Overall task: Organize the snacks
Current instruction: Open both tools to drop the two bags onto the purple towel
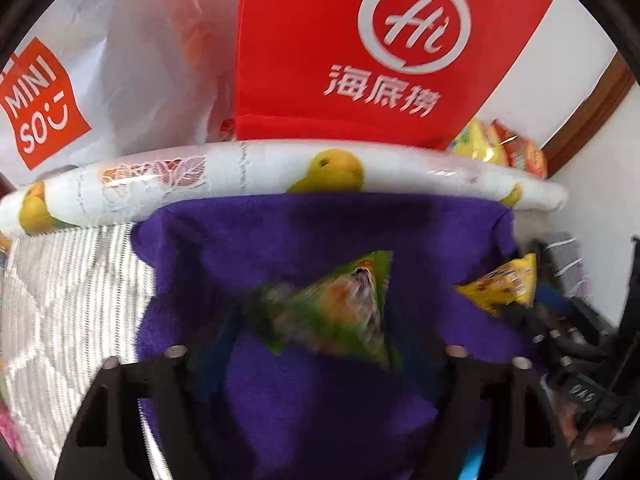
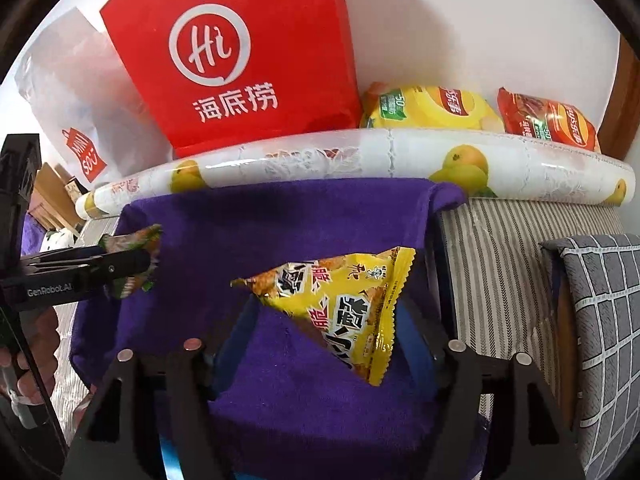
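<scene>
My left gripper (image 1: 316, 332) is shut on a green snack packet (image 1: 344, 304) and holds it above a purple cloth (image 1: 280, 232). The same packet (image 2: 136, 256) shows in the right wrist view, clamped in the left gripper (image 2: 132, 264). My right gripper (image 2: 324, 340) is shut on a yellow snack packet (image 2: 344, 300) over the same purple cloth (image 2: 280, 216). That yellow packet (image 1: 504, 284) also shows at the right of the left wrist view, blurred.
A red Haidilao bag (image 2: 244, 56) and a white Miniso bag (image 2: 72, 112) stand behind a rolled fruit-print mat (image 2: 360, 160). Yellow (image 2: 432, 108) and red (image 2: 548, 120) chip bags lie at the back right. A grey checked cushion (image 2: 600, 320) sits at the right.
</scene>
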`<move>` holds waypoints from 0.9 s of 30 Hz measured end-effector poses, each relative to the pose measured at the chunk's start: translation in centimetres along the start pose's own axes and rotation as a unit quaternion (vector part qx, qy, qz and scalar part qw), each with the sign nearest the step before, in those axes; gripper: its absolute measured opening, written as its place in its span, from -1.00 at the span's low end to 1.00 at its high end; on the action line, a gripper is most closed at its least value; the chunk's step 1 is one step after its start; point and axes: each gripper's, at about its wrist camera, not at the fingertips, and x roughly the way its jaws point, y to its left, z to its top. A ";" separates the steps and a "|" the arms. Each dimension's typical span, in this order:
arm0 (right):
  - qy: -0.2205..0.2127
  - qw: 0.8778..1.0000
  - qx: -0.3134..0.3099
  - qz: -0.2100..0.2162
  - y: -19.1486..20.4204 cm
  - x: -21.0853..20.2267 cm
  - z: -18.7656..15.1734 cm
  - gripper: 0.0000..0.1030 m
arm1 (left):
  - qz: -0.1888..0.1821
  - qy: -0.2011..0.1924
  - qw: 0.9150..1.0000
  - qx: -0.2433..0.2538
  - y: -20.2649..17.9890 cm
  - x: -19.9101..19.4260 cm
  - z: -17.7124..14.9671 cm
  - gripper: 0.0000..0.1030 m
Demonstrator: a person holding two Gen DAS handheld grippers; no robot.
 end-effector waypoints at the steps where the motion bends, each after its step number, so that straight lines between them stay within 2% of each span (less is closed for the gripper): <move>1: 0.001 1.000 0.002 0.001 0.1 -0.1 0.0 0.40 | -0.007 -0.002 1.000 -0.003 0.0 -0.2 0.0 0.56; 4: 0.001 1.000 0.007 0.005 0.2 -0.9 -0.1 0.43 | -0.025 -0.003 1.000 -0.001 -0.3 -1.0 0.1 0.56; 7: -0.005 1.000 0.011 0.001 0.3 -2.1 -0.5 0.44 | -0.026 -0.011 1.000 0.005 -0.7 -1.8 0.0 0.56; 15: -0.062 0.998 0.020 -0.024 1.3 -8.3 -1.6 0.44 | -0.024 -0.036 0.998 0.037 -2.9 -5.5 -1.0 0.56; 22: -0.090 0.994 0.015 -0.059 2.2 -12.9 -3.5 0.52 | -0.033 -0.062 0.997 0.044 -3.9 -9.6 -4.2 0.56; 27: -0.090 0.993 0.025 -0.076 2.6 -15.1 -5.0 0.59 | -0.032 -0.075 0.996 0.045 -4.0 -12.5 -7.1 0.53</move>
